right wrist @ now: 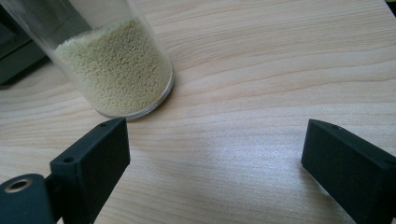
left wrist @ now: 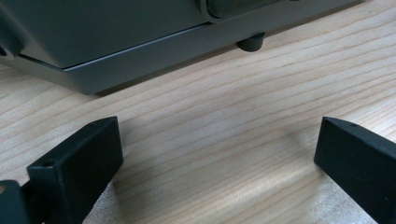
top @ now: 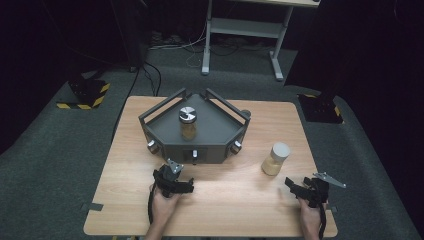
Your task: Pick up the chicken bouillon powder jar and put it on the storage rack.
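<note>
A clear jar of pale yellow granules with a grey lid (top: 275,159) stands on the wooden table (top: 230,200) at the right. In the right gripper view that jar (right wrist: 116,70) is just ahead and left of the left jaw, not between the jaws. My right gripper (top: 306,184) (right wrist: 215,140) is open over bare wood. A second jar with a silver lid (top: 187,122) stands on the grey angular device (top: 210,135). My left gripper (top: 172,176) (left wrist: 217,140) is open, close in front of the device's base (left wrist: 116,70), with nothing between its jaws.
The device has raised rails at the back and knobs on its front faces; a rubber foot (left wrist: 251,43) lifts it off the wood. Beyond the table are a dark carpet, cables and a white desk frame (top: 240,30).
</note>
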A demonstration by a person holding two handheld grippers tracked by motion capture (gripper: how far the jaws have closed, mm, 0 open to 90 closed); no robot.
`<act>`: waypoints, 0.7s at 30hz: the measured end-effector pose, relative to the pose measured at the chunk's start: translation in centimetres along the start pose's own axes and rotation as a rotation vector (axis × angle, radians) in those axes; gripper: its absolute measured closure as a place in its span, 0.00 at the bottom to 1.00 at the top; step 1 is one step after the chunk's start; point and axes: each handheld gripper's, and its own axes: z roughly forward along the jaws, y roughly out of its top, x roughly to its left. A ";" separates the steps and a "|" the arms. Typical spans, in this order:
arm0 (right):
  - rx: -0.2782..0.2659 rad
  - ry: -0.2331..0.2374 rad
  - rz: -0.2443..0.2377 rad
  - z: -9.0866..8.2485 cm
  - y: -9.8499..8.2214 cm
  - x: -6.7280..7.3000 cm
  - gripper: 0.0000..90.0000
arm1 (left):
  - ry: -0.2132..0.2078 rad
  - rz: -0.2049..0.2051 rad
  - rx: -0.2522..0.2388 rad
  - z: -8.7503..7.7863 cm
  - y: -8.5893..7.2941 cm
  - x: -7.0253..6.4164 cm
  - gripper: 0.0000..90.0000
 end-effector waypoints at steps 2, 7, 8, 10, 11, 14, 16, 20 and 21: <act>0.004 0.004 -0.010 0.0 0.1 0.0 0.07 | 0.000 0.000 0.000 0.0 0.0 0.0 0.01; 0.014 0.011 -0.034 0.1 0.2 0.3 0.03 | 0.001 -0.001 -0.001 0.0 0.0 0.0 0.01; 0.017 0.014 -0.038 0.1 0.2 0.3 0.03 | 0.001 -0.001 -0.001 0.0 0.0 0.0 0.01; 0.025 0.022 -0.043 0.2 0.3 0.3 0.02 | 0.001 -0.001 -0.001 0.0 0.0 0.0 0.01; 0.029 0.023 -0.048 0.2 0.3 0.5 0.02 | 0.001 -0.001 -0.001 0.0 0.0 0.0 0.02; 0.041 0.030 -0.076 0.2 0.4 0.9 0.02 | 0.001 -0.001 -0.001 0.0 0.0 0.0 0.01; 0.051 0.034 -0.095 0.3 0.5 1.1 0.02 | 0.001 -0.001 -0.001 0.0 0.0 0.0 0.02; 0.062 0.031 -0.113 0.3 0.5 1.7 0.02 | 0.001 -0.002 -0.001 0.0 0.0 0.0 0.02; 0.064 0.031 -0.116 0.2 0.5 1.8 0.02 | 0.001 -0.002 -0.001 0.0 0.0 0.0 0.02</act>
